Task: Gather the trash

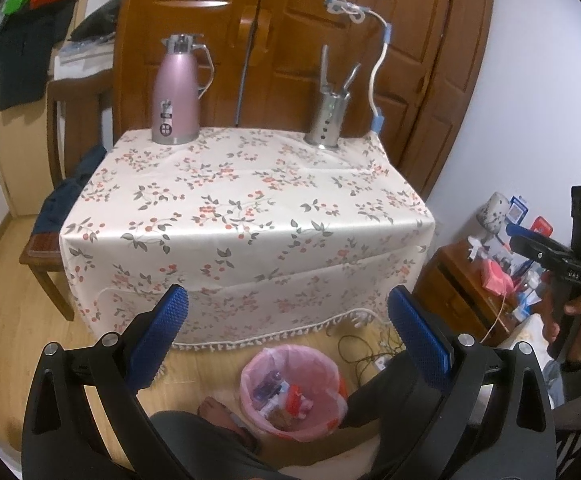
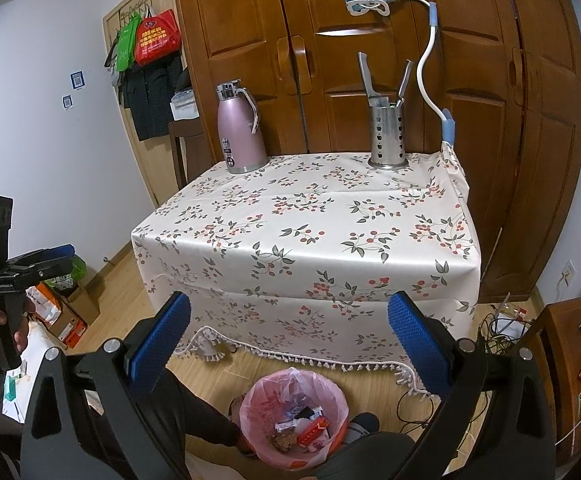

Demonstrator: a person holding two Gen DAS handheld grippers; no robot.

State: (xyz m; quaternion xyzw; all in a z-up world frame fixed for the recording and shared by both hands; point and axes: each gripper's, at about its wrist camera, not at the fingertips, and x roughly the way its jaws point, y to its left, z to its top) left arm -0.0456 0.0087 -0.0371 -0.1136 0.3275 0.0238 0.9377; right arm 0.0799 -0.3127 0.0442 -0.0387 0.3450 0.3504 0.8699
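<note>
Bin: pink-lined trash bin (image 1: 292,390) on floor before the table, holding wrappers.
Grippers: left gripper (image 1: 288,336) and right gripper (image 2: 290,340), jaws spread wide, nothing held.
Tablecloth (image 1: 246,208): no loose trash visible.
Risk: a low reach may snag the bin's liner or the floor cables (image 2: 502,328).

We hold our left gripper (image 1: 288,330) level, blue pads (image 1: 162,328) spread wide apart with nothing between them. Our right gripper (image 2: 288,330) matches it, jaws parted and bare. Each hand (image 1: 578,316) wraps a pistol handle, both raised side by side, well apart.
</note>
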